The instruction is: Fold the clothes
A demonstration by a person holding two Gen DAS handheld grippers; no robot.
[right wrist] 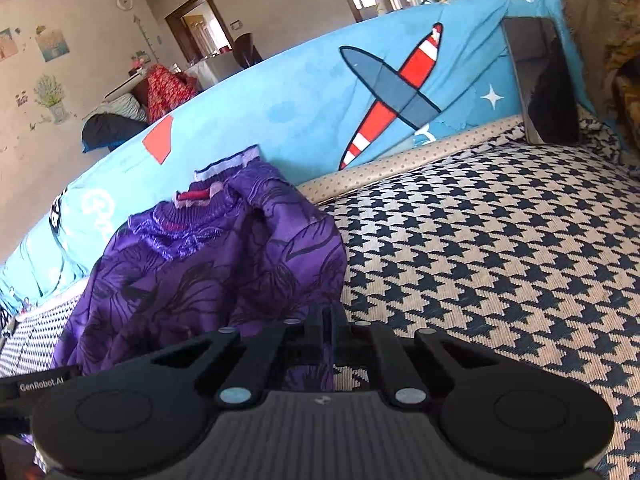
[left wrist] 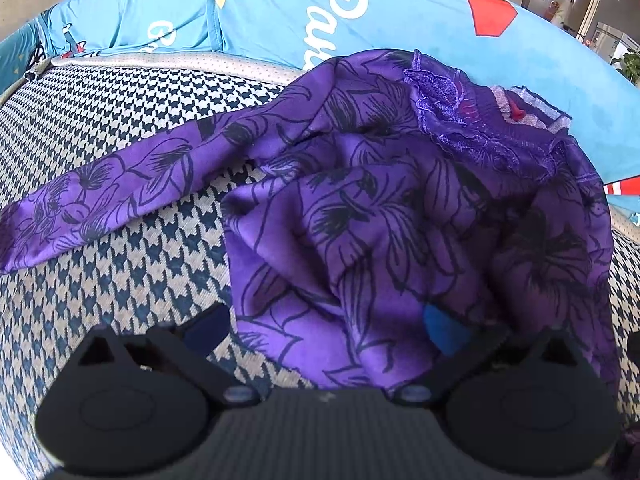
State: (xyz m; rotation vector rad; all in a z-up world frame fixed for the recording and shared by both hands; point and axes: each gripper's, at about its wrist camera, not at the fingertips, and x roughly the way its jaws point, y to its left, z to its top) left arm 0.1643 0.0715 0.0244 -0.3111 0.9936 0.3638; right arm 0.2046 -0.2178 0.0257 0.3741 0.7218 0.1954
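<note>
Right gripper (right wrist: pixel 330 320) fingers pinched tight on the edge of the purple floral blouse (right wrist: pixel 208 256), left gripper (left wrist: pixel 320 332) fingers spread wide around its bunched hem on the houndstooth sofa seat (right wrist: pixel 500 248): gathering stage, probably needing lift and spread flat next.
</note>
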